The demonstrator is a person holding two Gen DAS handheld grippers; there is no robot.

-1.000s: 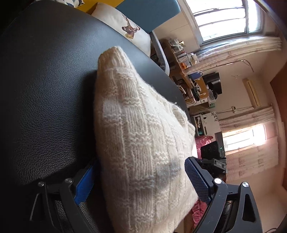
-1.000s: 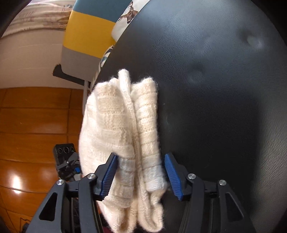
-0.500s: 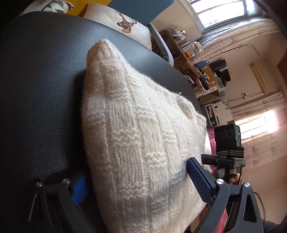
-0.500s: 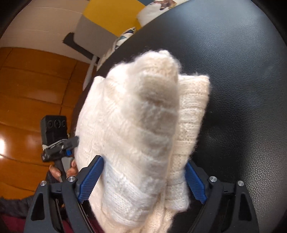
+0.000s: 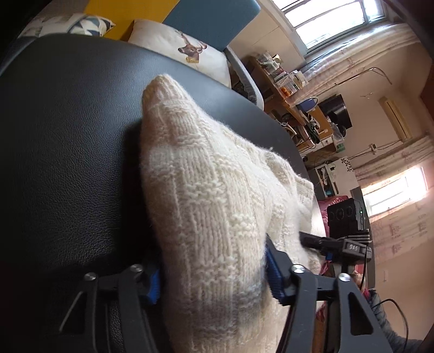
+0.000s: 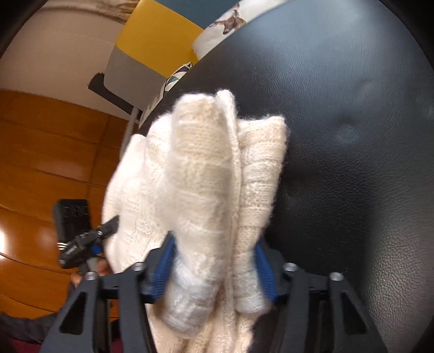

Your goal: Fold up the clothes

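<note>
A cream knitted sweater [image 5: 217, 206], bunched into thick folds, is seen lying on a black leather-look surface [image 5: 67, 152] that carries it; whether this is a seat or a tabletop cannot be told. The sweater is taken as the landmark. At its near end, in the left wrist view, the left gripper [image 5: 214, 279] is set around a thick fold, and its jaws are closing with the knit between them; the blue pads [image 5: 272, 277] are pressed into the wool on both sides. The right gripper [image 6: 214, 271] is likewise placed around the near end of the sweater [image 6: 195, 184] in the right wrist view, its jaws closing on two rolled layers, with the blue pads [image 6: 162, 268] sunk against the fabric. From each view the other gripper is seen just beside the sweater's edge, over the rim of the black surface [image 6: 352, 135]. Beyond the sweater's far tip, a white cushion printed with a deer head [image 5: 190, 51] is seen at the far edge of the black surface, with a yellow, grey and blue panel [image 6: 152, 51] behind it. Well beyond the sweater, to its right in the left wrist view, a cluttered desk [image 5: 303, 119] and bright windows [image 5: 336, 19] are visible. A wooden floor [image 6: 40, 163] is seen to the sweater's left in the right wrist view.
</note>
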